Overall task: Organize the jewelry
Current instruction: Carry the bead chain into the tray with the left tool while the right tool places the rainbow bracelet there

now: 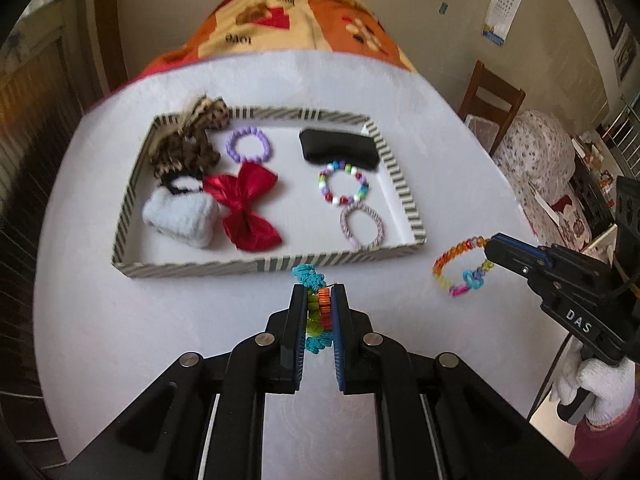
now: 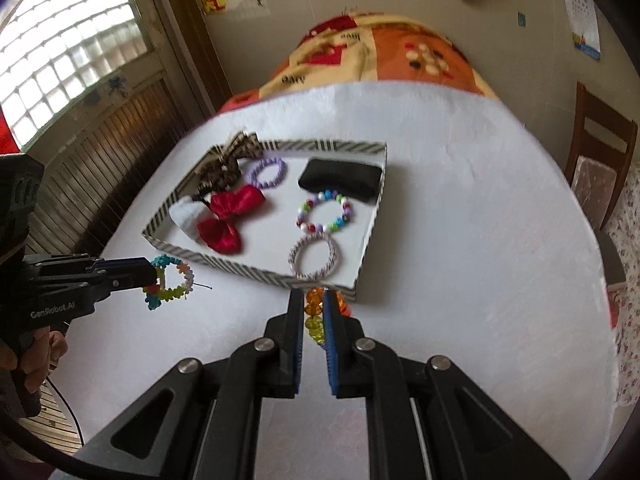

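Note:
My left gripper (image 1: 319,292) is shut on a rainbow flower bracelet (image 1: 310,276) with teal ends, held above the white table in front of the striped tray (image 1: 264,266). The same bracelet (image 2: 172,282) hangs from the left gripper (image 2: 154,276) at the left of the right wrist view. My right gripper (image 2: 312,296) is shut on a clear multicolour bead bracelet (image 2: 314,322), just before the tray's near corner (image 2: 320,284). In the left wrist view that bead bracelet (image 1: 460,268) dangles from the right gripper (image 1: 490,246), right of the tray.
The tray holds a leopard scrunchie (image 1: 188,140), purple bead bracelet (image 1: 248,145), black pouch (image 1: 340,148), red bow (image 1: 244,208), white knit piece (image 1: 180,216), colourful bead bracelet (image 1: 344,184) and a woven hair tie (image 1: 362,226). A wooden chair (image 1: 492,100) stands at the right.

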A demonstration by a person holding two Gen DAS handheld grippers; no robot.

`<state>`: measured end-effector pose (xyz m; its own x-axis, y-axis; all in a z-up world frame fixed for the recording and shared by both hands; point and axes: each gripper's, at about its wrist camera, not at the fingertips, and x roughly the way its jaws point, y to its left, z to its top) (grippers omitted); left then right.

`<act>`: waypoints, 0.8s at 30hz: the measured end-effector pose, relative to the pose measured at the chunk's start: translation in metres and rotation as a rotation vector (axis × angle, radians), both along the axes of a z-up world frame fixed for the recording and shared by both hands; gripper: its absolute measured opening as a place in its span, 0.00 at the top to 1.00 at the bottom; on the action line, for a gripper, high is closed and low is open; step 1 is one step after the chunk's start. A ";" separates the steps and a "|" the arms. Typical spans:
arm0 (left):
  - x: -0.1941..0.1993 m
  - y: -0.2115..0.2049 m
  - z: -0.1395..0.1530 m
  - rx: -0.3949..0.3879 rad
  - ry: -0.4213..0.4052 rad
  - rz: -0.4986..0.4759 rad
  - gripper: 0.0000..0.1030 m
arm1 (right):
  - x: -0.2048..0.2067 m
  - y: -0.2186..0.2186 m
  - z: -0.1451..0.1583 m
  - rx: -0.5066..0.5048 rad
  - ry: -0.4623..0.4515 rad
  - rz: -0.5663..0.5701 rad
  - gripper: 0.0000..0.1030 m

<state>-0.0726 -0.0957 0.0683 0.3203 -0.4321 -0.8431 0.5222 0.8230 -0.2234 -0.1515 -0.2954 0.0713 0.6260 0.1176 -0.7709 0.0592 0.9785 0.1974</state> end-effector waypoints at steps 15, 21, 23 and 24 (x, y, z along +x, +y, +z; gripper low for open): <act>0.011 -0.017 0.023 0.012 -0.080 0.020 0.99 | 0.004 -0.003 0.036 -0.035 -0.052 0.016 0.91; 0.020 -0.026 0.018 0.023 -0.075 0.019 0.99 | 0.015 -0.004 0.034 -0.031 -0.048 0.023 0.91; 0.023 -0.028 0.017 0.027 -0.072 0.020 0.99 | 0.019 -0.005 0.033 -0.031 -0.047 0.023 0.91; 0.026 -0.031 0.015 0.030 -0.067 0.022 0.99 | 0.021 -0.006 0.032 -0.029 -0.046 0.022 0.91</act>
<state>-0.0467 -0.1263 0.0830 0.3856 -0.3993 -0.8318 0.5174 0.8400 -0.1634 -0.1302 -0.3011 0.1036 0.6582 0.1095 -0.7448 0.0291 0.9849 0.1706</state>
